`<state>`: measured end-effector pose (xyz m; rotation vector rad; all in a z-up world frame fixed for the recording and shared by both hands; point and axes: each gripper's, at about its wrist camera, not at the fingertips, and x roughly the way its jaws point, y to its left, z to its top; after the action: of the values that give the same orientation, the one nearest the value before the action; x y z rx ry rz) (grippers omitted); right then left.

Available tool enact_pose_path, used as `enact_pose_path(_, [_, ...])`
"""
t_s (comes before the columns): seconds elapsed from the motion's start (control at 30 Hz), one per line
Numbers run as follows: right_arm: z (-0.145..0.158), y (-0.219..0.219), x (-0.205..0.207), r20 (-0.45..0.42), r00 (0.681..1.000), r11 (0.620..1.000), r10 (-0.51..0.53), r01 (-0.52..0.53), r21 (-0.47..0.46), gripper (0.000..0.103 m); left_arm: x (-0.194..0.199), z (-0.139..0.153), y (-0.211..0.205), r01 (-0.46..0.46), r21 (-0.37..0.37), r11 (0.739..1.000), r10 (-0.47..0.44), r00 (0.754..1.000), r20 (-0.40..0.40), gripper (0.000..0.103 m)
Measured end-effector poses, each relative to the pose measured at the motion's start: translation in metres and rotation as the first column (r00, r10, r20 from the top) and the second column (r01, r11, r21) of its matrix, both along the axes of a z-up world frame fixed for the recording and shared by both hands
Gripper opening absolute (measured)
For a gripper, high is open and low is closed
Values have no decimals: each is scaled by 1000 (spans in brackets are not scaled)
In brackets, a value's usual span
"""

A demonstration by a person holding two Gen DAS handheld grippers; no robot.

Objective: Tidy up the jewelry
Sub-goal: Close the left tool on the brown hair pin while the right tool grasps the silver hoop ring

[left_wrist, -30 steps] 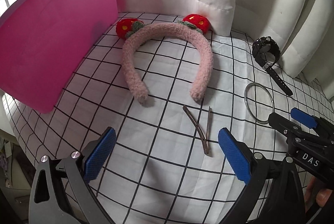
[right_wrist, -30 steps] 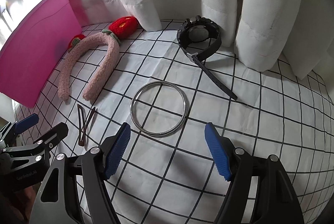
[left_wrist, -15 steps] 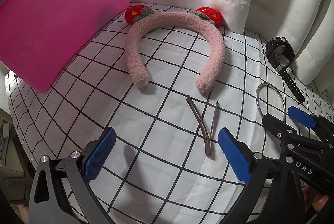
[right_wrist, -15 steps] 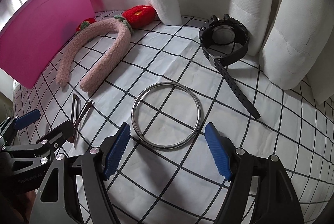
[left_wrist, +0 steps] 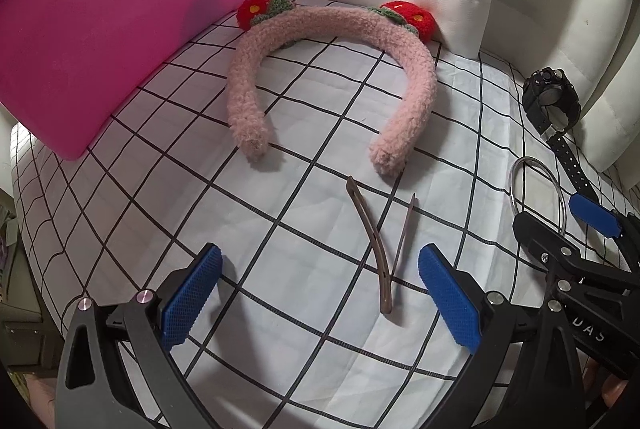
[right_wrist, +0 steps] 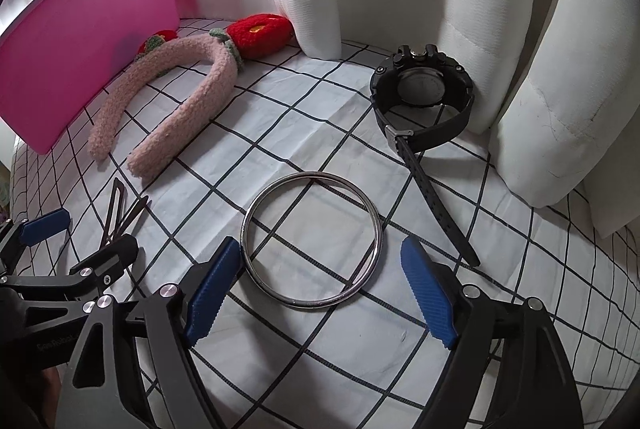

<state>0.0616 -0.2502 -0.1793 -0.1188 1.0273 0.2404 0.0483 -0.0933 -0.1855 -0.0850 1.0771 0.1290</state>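
A fluffy pink headband [left_wrist: 332,69] with two red strawberries lies on the checked cloth near the pink box [left_wrist: 104,29]. A brown hair clip [left_wrist: 378,249] lies just ahead of my left gripper [left_wrist: 320,293], which is open over the cloth with nothing between its blue pads. In the right wrist view a silver bangle [right_wrist: 312,237] lies flat just ahead of my right gripper [right_wrist: 320,285], whose jaws are opening, empty, their tips flanking the bangle's near edge. A black wristwatch [right_wrist: 424,101] sits behind the bangle by the white curtain.
The white curtain [right_wrist: 520,29] hangs along the back and right. The pink box wall [right_wrist: 80,37] closes off the left. My two grippers sit side by side, close together; the left gripper [right_wrist: 76,241] shows in the right wrist view.
Both grippers have sunk closer to the cloth and rolled a little. The right gripper's pads now stand wider apart, reaching the bangle's near edge.
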Motion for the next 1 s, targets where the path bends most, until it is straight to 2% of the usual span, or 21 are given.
enact_pose_path(0.27, [-2,-4,2,37,999,1000,-12,12,4,79,3,-1,-6,-21,11,1000,20,999,48,97])
enact_pose_path(0.4, [-2,-6,2,40,999,1000,-6,6,4,78,-2,0,-8,-9,13,1000,8,998,58,92])
enact_pose_path(0.5, [-1,-6,1,41,999,1000,-8,8,3,75,-9,3,-10,11,12,1000,-12,997,72,83])
enact_pose_path(0.6, [0,-5,-3,46,999,1000,-7,7,0,70,-11,7,-16,33,10,999,-34,996,86,66])
enact_pose_path(0.67, [0,-4,-4,48,999,1000,-9,8,2,70,-11,10,-19,54,8,998,-55,994,93,41])
enact_pose_path(0.7, [0,-4,-5,49,999,1000,-11,11,2,70,-12,11,-22,64,9,998,-64,993,95,33])
enact_pose_path(0.73, [-1,-3,-6,50,999,1000,-15,15,3,70,-12,12,-23,71,11,997,-72,993,94,16])
enact_pose_path(1.0, [0,-2,-14,47,999,999,-22,21,27,70,-15,17,-15,88,-1,996,-88,992,88,12])
